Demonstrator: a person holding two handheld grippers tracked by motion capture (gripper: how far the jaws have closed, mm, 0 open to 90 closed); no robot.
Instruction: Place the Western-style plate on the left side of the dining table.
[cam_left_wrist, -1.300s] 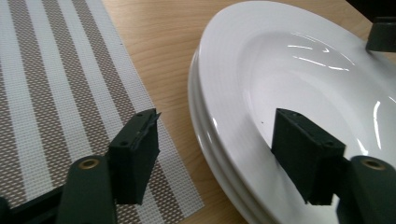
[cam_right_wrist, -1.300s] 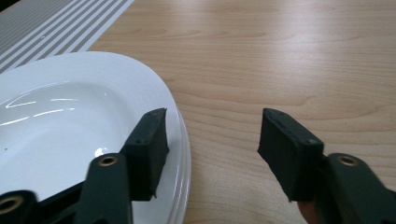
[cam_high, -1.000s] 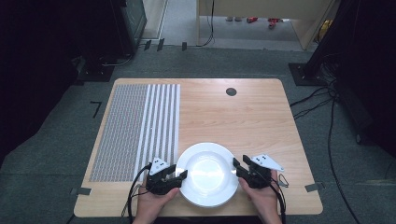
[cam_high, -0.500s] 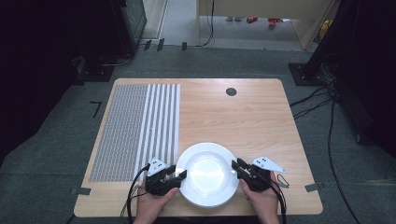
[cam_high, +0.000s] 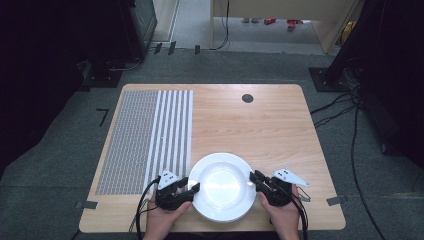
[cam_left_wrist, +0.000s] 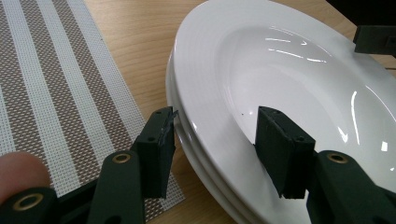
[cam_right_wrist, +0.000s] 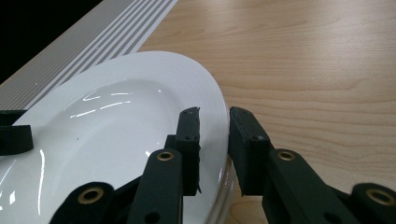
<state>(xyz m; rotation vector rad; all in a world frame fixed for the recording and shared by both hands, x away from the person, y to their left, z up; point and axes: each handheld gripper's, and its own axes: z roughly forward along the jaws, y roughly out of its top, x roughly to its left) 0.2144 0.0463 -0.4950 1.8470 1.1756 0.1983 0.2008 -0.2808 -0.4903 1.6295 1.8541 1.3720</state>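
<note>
**A:** Where is the plate (cam_high: 223, 186) found?

**B:** On the table (cam_high: 260, 125), just beside the striped mat (cam_high: 150, 137). A stack is suggested by layered rims.

**A:** Gripper states?

**B:** The left gripper (cam_left_wrist: 215, 140) is spread open astride the rim. The right gripper (cam_right_wrist: 214, 135) is narrowed on the opposite rim; contact cannot be confirmed.

**A:** Changes since earlier?

**B:** Little; both grippers have edged inward. A lift is judged imminent.
</note>
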